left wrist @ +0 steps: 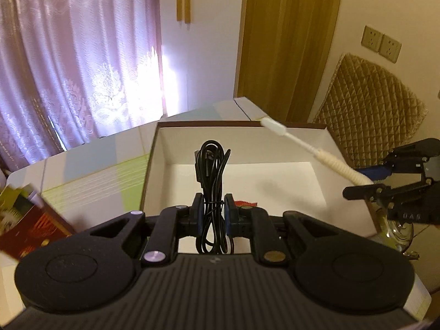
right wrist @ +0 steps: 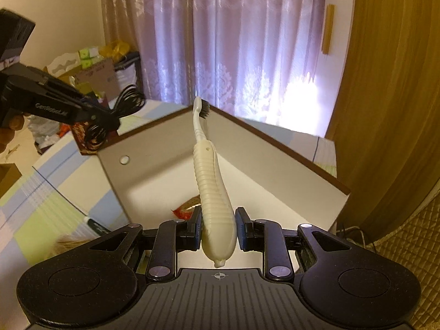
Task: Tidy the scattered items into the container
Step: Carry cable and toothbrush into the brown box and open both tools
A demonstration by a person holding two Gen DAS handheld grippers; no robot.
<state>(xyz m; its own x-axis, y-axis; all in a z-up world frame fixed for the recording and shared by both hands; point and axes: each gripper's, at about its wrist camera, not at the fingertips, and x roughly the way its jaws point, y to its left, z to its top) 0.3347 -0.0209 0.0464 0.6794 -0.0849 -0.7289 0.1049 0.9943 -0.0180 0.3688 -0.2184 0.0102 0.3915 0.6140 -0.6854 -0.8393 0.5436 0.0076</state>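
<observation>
A white box [left wrist: 275,143] with a brown rim lies open in front of both grippers. My left gripper [left wrist: 214,206] is shut on a bundled black cable [left wrist: 211,159], held upright over the box's near edge. My right gripper [right wrist: 218,220] is shut on the ribbed handle of a cream toothbrush [right wrist: 211,181], whose dark bristles point at the box's far corner. A red packet [right wrist: 187,209] lies on the box floor. In the left wrist view the right gripper [left wrist: 368,180] enters from the right with the toothbrush [left wrist: 302,143] slanting over the box. The right wrist view has the left gripper [right wrist: 110,118] and cable [right wrist: 129,101] at upper left.
The box rests on a surface with blue, green and white patches [left wrist: 96,170]. A red printed carton [left wrist: 33,220] stands at the left, a glass item [left wrist: 396,233] at the right, a quilted chair back [left wrist: 371,104] behind. A dark pen [right wrist: 93,224] lies beside the box.
</observation>
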